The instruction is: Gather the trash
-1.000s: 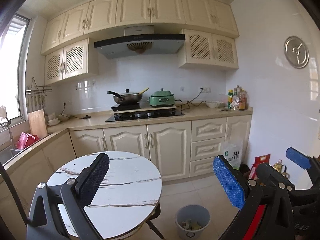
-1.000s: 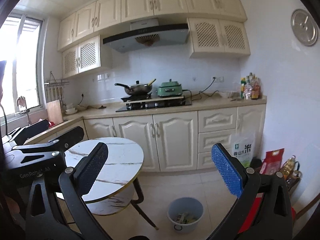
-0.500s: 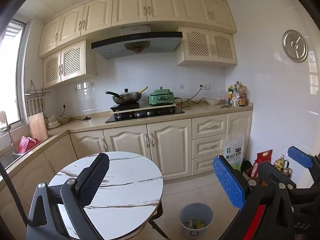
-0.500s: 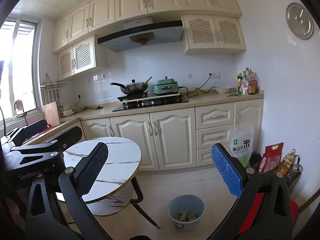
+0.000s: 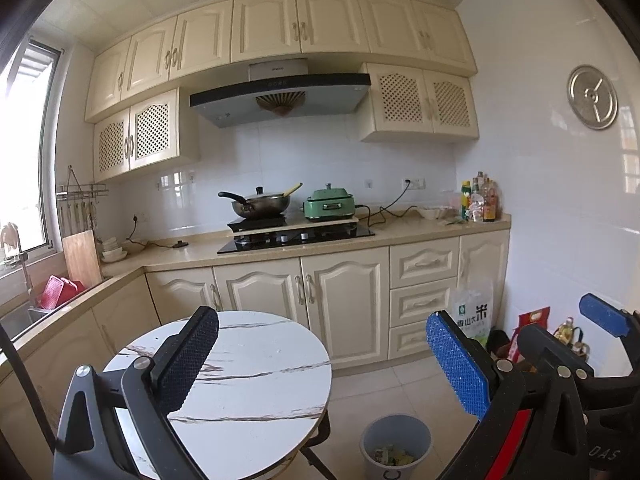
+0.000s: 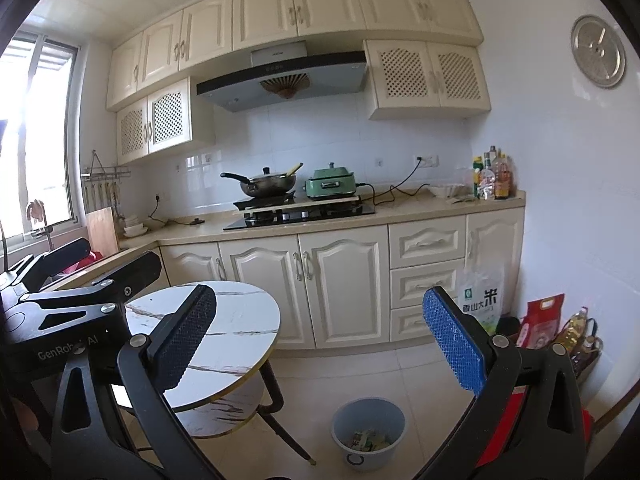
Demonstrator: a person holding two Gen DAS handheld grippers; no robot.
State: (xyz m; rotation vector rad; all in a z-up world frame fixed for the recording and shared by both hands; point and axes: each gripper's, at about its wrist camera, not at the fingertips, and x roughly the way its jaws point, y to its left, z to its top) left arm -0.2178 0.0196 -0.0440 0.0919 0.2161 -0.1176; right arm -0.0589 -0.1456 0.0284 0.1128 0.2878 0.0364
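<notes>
A grey-blue trash bin (image 5: pixel 395 445) stands on the tiled floor just right of a round marble-top table (image 5: pixel 256 380); crumpled wrappers (image 6: pixel 368 440) lie inside the bin (image 6: pixel 367 432). My left gripper (image 5: pixel 320 364) is open and holds nothing, high above the table's right edge. My right gripper (image 6: pixel 320 344) is open too, with nothing between its fingers, above the bin and the table (image 6: pixel 224 320). The left gripper's body (image 6: pixel 80 300) shows at the left of the right wrist view; the right gripper's blue pad (image 5: pixel 604 314) shows at the right of the left wrist view.
Cream base cabinets (image 5: pixel 340 300) and a counter with a hob, a wok (image 5: pixel 260 202) and a green cooker (image 5: pixel 329 204) run along the back. A rice bag (image 6: pixel 480 300), a red bag (image 6: pixel 540 320) and oil bottles (image 6: pixel 576 328) stand by the right wall. A sink (image 5: pixel 16 316) lies at the left.
Both views have tilted slightly down and drawn back; the bin shows more fully and the kitchen sits lower in frame. Both grippers stay open.
</notes>
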